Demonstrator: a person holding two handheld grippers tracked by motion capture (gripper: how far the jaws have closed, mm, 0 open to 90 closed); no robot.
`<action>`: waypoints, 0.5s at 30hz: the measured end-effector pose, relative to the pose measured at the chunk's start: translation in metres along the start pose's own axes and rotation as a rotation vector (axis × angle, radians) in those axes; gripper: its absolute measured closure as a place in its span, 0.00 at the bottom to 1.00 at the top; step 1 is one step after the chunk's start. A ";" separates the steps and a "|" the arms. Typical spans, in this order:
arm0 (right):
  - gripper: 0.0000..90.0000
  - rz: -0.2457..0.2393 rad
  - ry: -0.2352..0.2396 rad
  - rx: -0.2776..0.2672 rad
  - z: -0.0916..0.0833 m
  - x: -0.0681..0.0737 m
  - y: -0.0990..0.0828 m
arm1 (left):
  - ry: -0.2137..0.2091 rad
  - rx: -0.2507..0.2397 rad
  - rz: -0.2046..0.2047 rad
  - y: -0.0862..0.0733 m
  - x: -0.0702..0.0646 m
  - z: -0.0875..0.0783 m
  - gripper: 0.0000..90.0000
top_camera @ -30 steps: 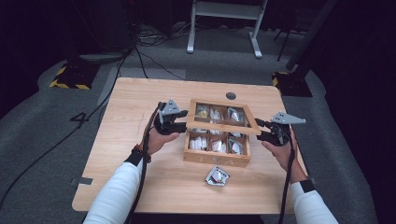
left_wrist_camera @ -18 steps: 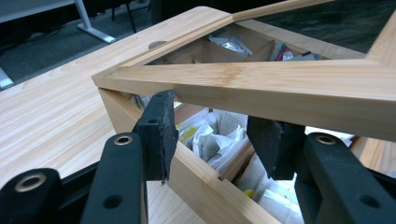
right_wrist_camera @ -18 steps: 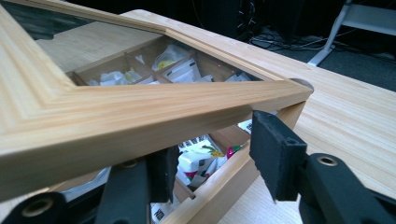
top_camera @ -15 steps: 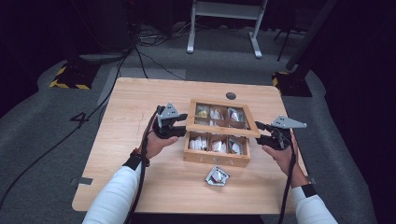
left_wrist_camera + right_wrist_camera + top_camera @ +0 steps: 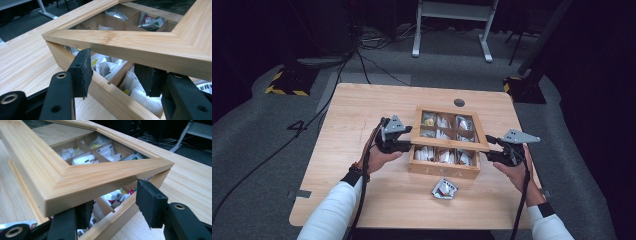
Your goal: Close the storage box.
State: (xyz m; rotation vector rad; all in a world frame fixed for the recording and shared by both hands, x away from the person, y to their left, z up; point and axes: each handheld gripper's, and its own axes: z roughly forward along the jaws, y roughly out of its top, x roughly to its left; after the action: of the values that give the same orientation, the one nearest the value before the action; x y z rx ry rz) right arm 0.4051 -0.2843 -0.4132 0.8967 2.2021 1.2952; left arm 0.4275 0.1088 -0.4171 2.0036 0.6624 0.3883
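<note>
Between the two tools, the wooden tea box (image 5: 443,162) sits mid-counter (image 5: 362,110), its framed lid (image 5: 451,145) now raised higher than a second ago. Left tool (image 5: 406,146) and right tool (image 5: 492,156) stand spread under opposite lid corners, lifting, pinching nothing. A loose sachet (image 5: 444,189) lies nearer the person. Opening appears underway.

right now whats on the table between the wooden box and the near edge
One loose packet lies on the table just in front of the wooden box, seen in the high view. The rest of that stretch is bare wood.
</note>
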 end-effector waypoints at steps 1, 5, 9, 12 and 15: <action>0.54 -0.002 0.003 0.001 0.000 0.000 0.000 | -0.004 0.001 0.001 0.000 -0.001 0.000 0.53; 0.53 -0.007 0.007 0.008 -0.003 0.003 -0.001 | -0.009 0.002 0.005 -0.002 -0.004 -0.003 0.52; 0.52 -0.014 0.008 0.012 -0.004 0.006 -0.002 | -0.014 0.007 0.010 -0.004 -0.005 -0.004 0.51; 0.53 -0.016 0.007 0.018 -0.005 0.008 -0.004 | -0.018 0.016 0.014 -0.005 -0.007 -0.004 0.51; 0.53 -0.024 0.001 0.026 -0.005 0.010 -0.005 | -0.018 0.022 0.019 -0.007 -0.008 -0.004 0.51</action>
State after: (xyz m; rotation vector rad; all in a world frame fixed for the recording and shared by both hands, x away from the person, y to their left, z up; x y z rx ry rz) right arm 0.3936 -0.2822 -0.4162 0.8766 2.2291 1.2589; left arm 0.4169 0.1097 -0.4209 2.0337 0.6395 0.3753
